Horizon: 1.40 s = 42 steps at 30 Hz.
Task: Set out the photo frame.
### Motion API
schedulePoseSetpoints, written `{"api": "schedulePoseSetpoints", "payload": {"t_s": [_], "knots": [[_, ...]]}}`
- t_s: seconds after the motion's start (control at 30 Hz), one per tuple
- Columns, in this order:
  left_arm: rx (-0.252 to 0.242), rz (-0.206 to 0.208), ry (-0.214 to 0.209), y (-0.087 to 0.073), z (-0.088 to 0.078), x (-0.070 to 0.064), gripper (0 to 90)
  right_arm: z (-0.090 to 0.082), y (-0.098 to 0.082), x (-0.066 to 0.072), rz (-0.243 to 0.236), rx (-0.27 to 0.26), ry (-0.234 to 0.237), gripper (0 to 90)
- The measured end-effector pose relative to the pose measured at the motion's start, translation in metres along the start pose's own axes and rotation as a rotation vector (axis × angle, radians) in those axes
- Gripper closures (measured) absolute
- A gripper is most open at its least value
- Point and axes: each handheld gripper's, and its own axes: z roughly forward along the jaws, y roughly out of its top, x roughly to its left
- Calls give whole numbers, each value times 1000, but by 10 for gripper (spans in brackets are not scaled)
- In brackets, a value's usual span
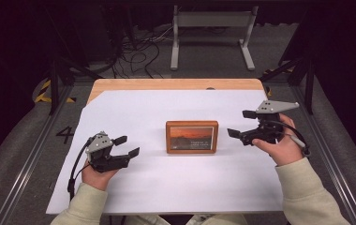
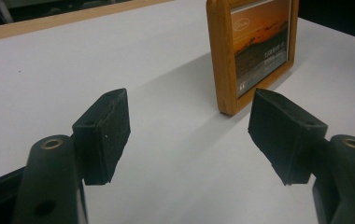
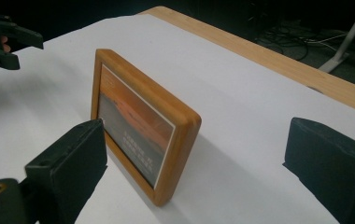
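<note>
Both claws gape with nothing between them: the left gripper (image 1: 127, 145) left of the wooden picture frame (image 1: 191, 137), the right gripper (image 1: 241, 123) right of it. Upright on the white sheet (image 1: 134, 112), it shows an orange sunset; its small lettering is unreadable.

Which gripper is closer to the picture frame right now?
The right gripper: its open fingers sit just off the wooden picture frame, while the left gripper stays farther back on the white sheet.
</note>
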Motion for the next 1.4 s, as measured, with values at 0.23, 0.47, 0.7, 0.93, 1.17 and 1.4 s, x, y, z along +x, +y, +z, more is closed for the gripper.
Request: {"api": "schedulePoseSetpoints", "payload": {"t_s": [0.23, 0.47, 0.7, 0.93, 1.17, 1.4], "knots": [[-27, 6, 13, -3, -7, 1, 296, -13, -32, -1, 28, -75, -76, 36], [-20, 16, 27, -5, -5, -1, 268, -11, -64, -5, 31, -121, -116, 27], [-8, 16, 31, -8, -2, 2, 258, -5, -87, -8, 28, -174, -146, 24], [-11, 3, 31, -12, 1, 5, 257, 3, -103, -7, 12, -179, -175, 15], [7, -11, 26, -17, 8, 8, 256, 18, -116, -7, 1, -112, -176, 25], [9, -16, 25, -18, 9, 10, 254, 21, -117, -10, 19, -99, -206, 29]]}}
